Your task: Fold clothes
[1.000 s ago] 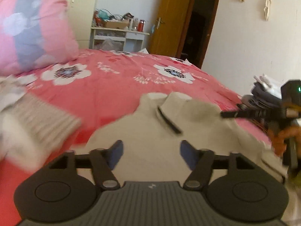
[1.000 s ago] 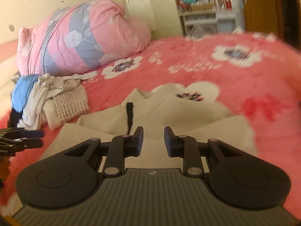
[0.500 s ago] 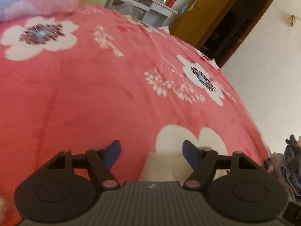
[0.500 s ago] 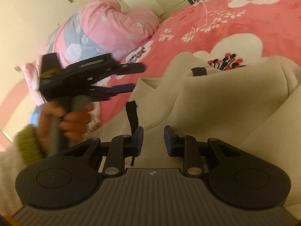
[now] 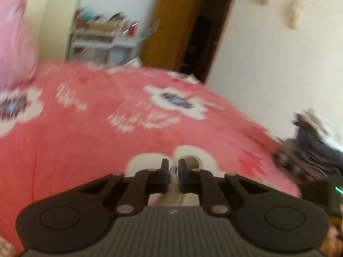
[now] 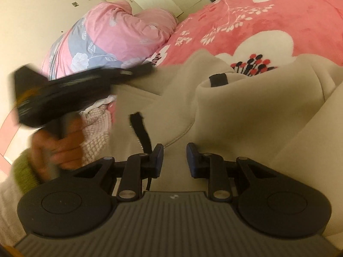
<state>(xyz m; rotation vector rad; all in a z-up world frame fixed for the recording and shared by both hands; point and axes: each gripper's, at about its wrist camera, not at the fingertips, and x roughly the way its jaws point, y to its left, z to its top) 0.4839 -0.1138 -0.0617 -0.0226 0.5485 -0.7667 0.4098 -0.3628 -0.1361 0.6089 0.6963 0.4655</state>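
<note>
A beige hooded sweatshirt (image 6: 246,115) with a black drawstring (image 6: 140,130) lies spread on the red flowered bedspread (image 6: 278,17). My left gripper (image 5: 173,165) is shut, and a fold of the beige fabric (image 5: 174,178) shows between its fingers. In the right wrist view a blurred hand (image 6: 57,147) holds that left gripper (image 6: 148,67) over the sweatshirt's far left edge. My right gripper (image 6: 174,152) hovers low over the sweatshirt's chest, open by a narrow gap, with the drawstring beside its left finger.
A pink and grey quilt (image 6: 111,36) is bundled at the head of the bed. Loose clothes (image 6: 96,124) lie left of the sweatshirt. Dark folded clothes (image 5: 308,150) sit at the bed's right edge. A white shelf (image 5: 100,45) and a wooden door (image 5: 182,25) stand behind.
My left gripper went from wide open to shut on the sweatshirt's fabric and its view has tilted up, blurred. The right gripper kept its gap and stayed over the chest.
</note>
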